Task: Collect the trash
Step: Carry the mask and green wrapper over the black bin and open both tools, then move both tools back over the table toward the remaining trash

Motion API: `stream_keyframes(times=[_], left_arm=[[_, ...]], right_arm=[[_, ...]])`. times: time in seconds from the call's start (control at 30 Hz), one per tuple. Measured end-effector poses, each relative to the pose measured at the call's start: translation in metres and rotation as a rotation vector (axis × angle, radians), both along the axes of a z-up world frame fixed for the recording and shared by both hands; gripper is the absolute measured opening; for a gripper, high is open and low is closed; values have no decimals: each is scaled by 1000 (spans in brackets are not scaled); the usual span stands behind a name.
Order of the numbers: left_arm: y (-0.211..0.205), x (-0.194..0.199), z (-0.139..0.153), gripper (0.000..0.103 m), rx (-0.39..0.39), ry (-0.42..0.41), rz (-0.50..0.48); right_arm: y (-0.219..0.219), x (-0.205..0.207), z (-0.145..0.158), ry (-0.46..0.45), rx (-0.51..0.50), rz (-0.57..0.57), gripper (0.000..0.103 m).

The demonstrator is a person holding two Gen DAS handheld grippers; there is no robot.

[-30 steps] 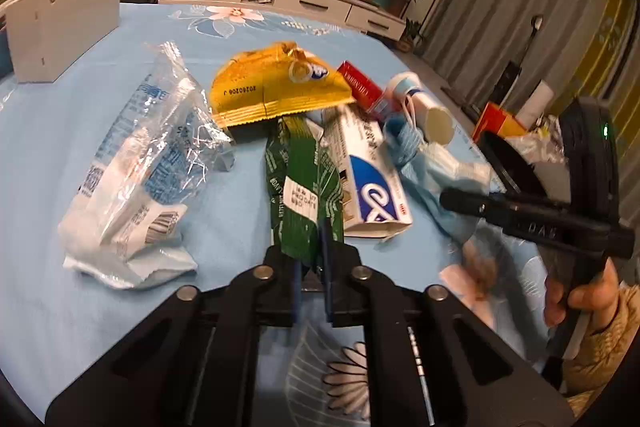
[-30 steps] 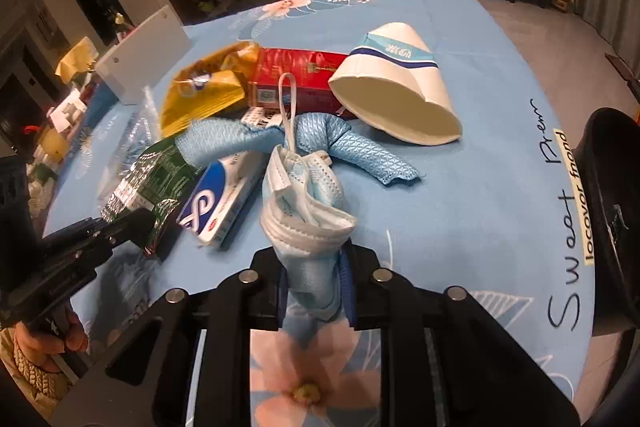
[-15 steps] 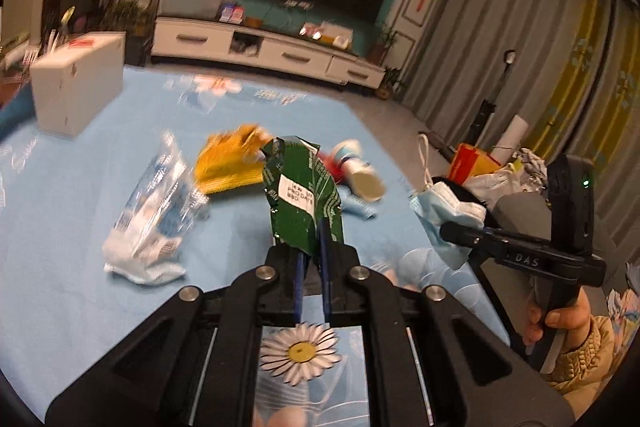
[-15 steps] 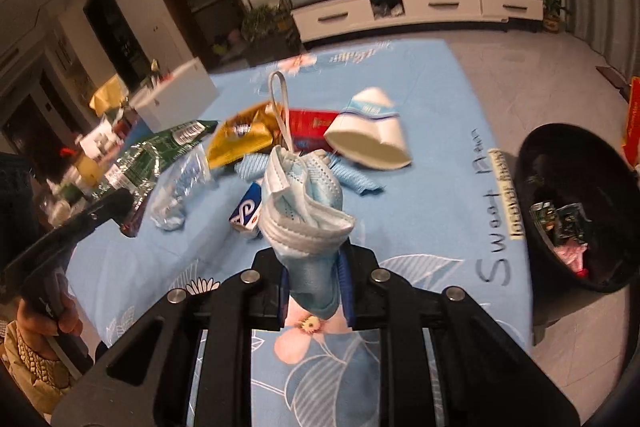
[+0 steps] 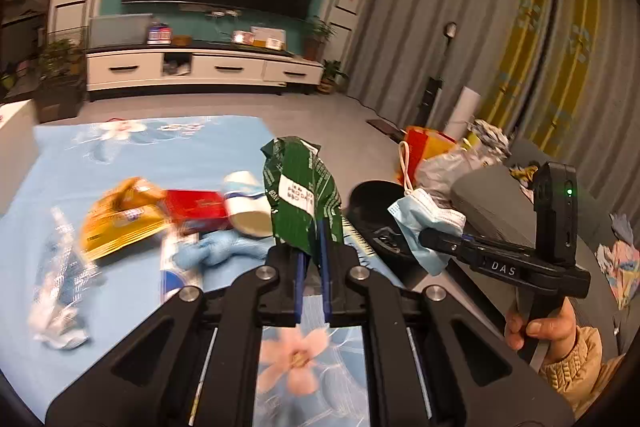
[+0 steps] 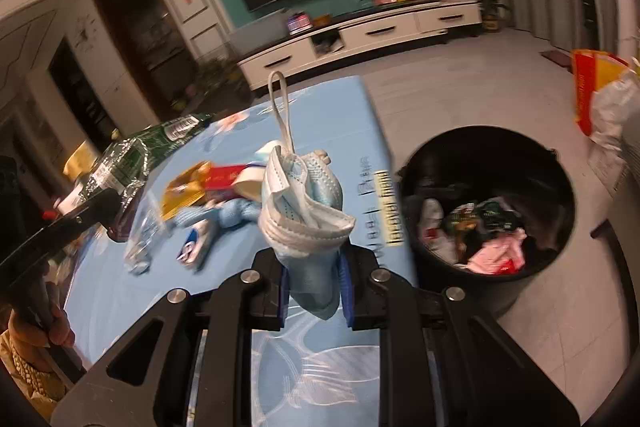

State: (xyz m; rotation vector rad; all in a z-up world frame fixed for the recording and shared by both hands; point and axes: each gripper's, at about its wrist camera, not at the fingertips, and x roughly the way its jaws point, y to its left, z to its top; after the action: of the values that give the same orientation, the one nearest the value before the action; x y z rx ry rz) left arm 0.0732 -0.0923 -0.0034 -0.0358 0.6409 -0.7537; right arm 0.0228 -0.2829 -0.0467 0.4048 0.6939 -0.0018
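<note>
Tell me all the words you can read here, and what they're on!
"DAS": on the right gripper, seen from the left wrist camera.
Black lettering on the blue tablecloth: too blurred to read.
White label on the green wrapper: too small and blurred to read.

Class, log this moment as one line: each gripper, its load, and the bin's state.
left gripper: shut on green wrapper | right gripper: shut on face mask | black bin: on floor, holds trash

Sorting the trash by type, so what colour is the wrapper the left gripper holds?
Dark green with a white label, clearest in the left wrist view: wrapper, left gripper.
</note>
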Motion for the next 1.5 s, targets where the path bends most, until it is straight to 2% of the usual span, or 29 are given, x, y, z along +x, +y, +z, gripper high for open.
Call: stream_keyframes(times=[0.33,0.6,0.87,0.93,1.03,1.1,1.13,1.2,1.23,1.37,1.4,1.5], left_arm=[[-111,20,-21,8,52,40,-165],[-189,38,-54,8,105,109,-264],[-234,50,-84,8,182,134,-296],[-238,52,-87,11,190,139,-292],[-240,55,-90,21,193,140,-281],[-239,55,-89,44,191,138,-271],[-237,54,-87,47,186,130,-268],[-235,53,-83,52,183,120,-262],[-231,53,-80,54,180,116,-260],[-221,47,-70,70,166,93,-237],[-218,46,-68,77,168,86,-228],[-201,38,-60,90,171,61,-195]], right_arm=[[-71,-13,-27,29,32,-182,21],[-106,-9,-55,65,71,-254,21],[-129,3,-79,112,94,-296,21],[-132,6,-82,120,96,-302,23],[-137,9,-88,136,100,-321,26],[-138,10,-91,145,105,-328,33],[-138,10,-92,149,104,-333,36],[-137,8,-90,146,102,-339,51],[-137,8,-88,144,101,-344,54],[-133,3,-78,130,94,-349,59],[-132,1,-76,129,94,-351,64],[-129,-7,-67,117,84,-354,74]])
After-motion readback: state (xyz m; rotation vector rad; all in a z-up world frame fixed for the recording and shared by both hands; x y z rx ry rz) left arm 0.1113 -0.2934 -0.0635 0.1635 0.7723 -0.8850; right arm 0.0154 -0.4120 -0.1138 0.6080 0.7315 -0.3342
